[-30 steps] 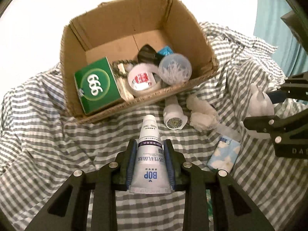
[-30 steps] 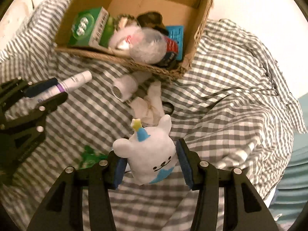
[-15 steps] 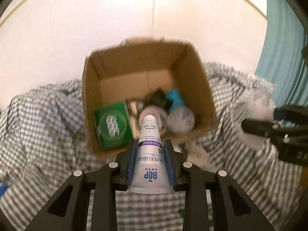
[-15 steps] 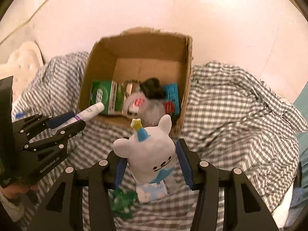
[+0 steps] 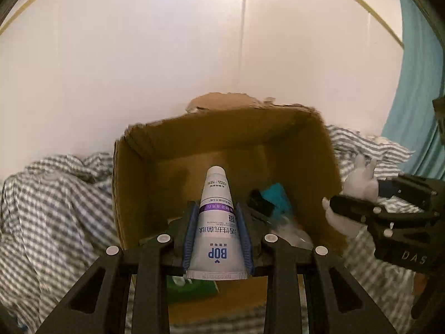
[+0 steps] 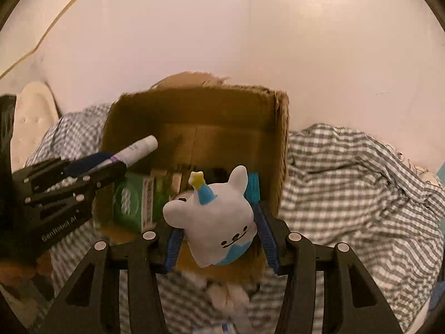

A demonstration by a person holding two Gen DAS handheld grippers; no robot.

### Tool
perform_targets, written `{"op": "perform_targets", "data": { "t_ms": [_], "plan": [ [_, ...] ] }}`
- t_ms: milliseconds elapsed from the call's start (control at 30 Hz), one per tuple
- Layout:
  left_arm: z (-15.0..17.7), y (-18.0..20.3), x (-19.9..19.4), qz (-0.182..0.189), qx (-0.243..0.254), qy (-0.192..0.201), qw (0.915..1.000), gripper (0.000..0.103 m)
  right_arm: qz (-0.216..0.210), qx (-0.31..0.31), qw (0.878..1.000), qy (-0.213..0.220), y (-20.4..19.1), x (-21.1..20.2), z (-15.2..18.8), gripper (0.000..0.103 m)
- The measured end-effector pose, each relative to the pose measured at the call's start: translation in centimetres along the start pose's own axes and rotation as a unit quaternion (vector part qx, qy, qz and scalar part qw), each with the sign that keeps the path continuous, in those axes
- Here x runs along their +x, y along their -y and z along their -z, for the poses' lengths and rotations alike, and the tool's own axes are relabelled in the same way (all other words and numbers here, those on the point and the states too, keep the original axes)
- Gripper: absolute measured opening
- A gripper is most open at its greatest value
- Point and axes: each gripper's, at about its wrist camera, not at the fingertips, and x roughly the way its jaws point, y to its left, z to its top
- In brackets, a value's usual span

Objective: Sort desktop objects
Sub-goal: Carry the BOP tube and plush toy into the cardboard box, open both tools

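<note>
Left wrist view: the left gripper (image 5: 217,235) is clamped on a soft white toothpaste tube (image 5: 217,222), its blue ribbed pads pressing both flanks; the tube tapers from a flat crimped tail near the camera to a round cap, carries a purple band and reads "BOP". It hangs above the open cardboard box (image 5: 328,172), cap aimed at the far wall. That box is plain brown corrugated board with ragged, torn top edges, and stands on a rumpled grey-and-white checked cloth (image 5: 50,208) against a pale wall. Inside it the far half of the floor is bare, while a green carton (image 6: 130,201), a teal item (image 5: 276,194) and a black item crowd the near side.

In the right wrist view, the right gripper (image 6: 219,236) grips a smooth white bunny figure (image 6: 217,222) with rounded ears, a blue party hat topped by a yellow star, and a small drawn face. The figure sits tilted over the box's near right corner. On the left gripper's body, "GenRobot.AI" is legible; the other's shows "DAS".
</note>
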Motion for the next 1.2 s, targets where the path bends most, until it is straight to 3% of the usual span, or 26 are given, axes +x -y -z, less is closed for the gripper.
{"op": "perform_targets", "data": {
  "t_ms": [167,533,600,633,700,767,1000,1133,1200],
  "plan": [
    [-0.9,-0.6,2.9,-0.007,0.001,-0.006,1.0000,0.029,0.002,0.004,1.000,0.019,0.3,3.0,-2.1,0.048],
    [-0.8,-1.5,6.7,-0.017,-0.008,-0.014,0.9997,0.031,0.008,-0.003,1.000,0.027,0.0,6.9,-2.3,0.050],
    [-0.7,-1.7,6.5,-0.019,-0.011,-0.015,0.9997,0.042,0.021,-0.010,0.999,0.033,-0.3,6.7,-2.2,0.060],
    [-0.6,-1.8,6.3,-0.018,-0.016,-0.015,0.9996,0.058,0.028,-0.016,0.999,0.038,-0.4,6.4,-2.3,0.067],
    [-0.6,-2.2,5.2,-0.018,-0.032,-0.003,0.9993,0.076,0.039,-0.024,0.998,0.048,-0.9,5.8,-2.6,0.068],
    [-0.7,-2.7,3.9,-0.031,-0.045,0.004,0.9985,0.087,0.049,-0.028,0.997,0.058,-1.3,4.5,-2.9,0.070],
    [-1.6,-3.2,-1.9,-0.065,-0.072,0.013,0.9952,0.096,0.057,-0.028,0.994,0.087,-1.8,-1.4,-2.8,0.075],
    [-1.4,-2.9,-6.2,-0.073,-0.075,0.025,0.9942,0.102,0.053,-0.029,0.993,0.099,-2.4,-5.8,-2.7,0.075],
    [-1.2,-2.6,-7.6,-0.058,-0.074,0.032,0.9950,0.103,0.058,-0.042,0.992,0.108,-3.0,-8.1,-2.5,0.078]
  ]
}}
